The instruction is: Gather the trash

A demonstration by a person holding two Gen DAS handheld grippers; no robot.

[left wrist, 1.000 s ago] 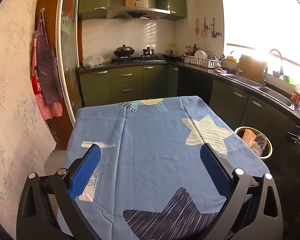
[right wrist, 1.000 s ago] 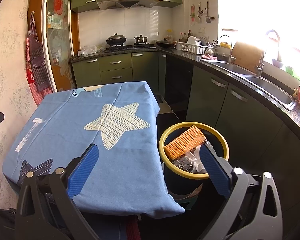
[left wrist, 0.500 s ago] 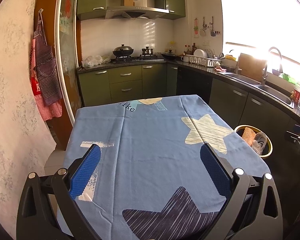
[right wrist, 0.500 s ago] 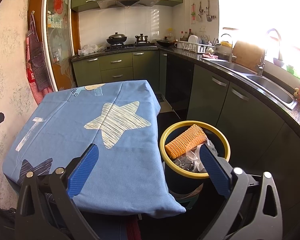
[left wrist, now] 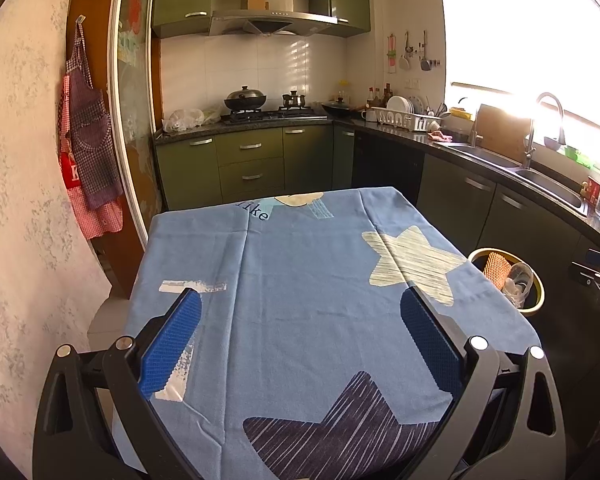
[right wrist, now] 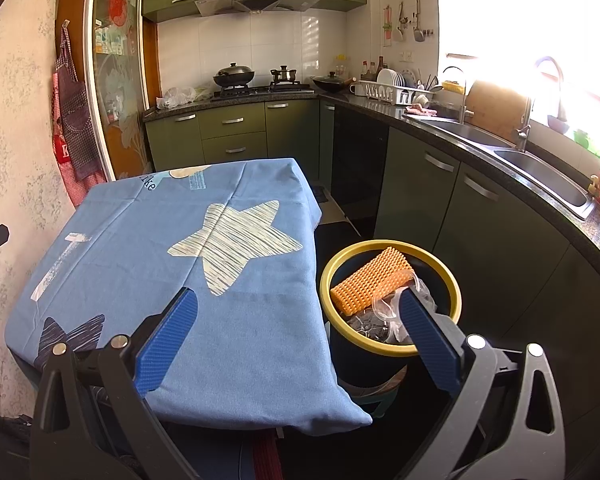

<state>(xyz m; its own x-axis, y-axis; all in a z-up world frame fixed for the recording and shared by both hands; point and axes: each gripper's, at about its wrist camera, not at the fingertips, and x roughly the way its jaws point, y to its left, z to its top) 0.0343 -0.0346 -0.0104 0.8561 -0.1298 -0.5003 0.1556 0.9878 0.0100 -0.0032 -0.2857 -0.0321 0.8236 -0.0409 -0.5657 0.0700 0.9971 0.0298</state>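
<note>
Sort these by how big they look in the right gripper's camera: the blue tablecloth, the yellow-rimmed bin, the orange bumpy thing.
1. blue tablecloth
2. yellow-rimmed bin
3. orange bumpy thing, lying inside the bin

Yellow-rimmed bin (right wrist: 456, 286) beside table, holding orange mesh trash (right wrist: 370, 280), clear plastic (right wrist: 384, 310).

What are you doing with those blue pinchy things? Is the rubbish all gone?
A person holds a hand-held gripper in each hand, and both are open with nothing in them. The left hand-held gripper hangs over the table's blue star tablecloth, which shows no trash on it. The right hand-held gripper is by the table's corner, next to the yellow-rimmed bin. In the bin sit an orange bumpy sheet and some clear plastic.
</note>
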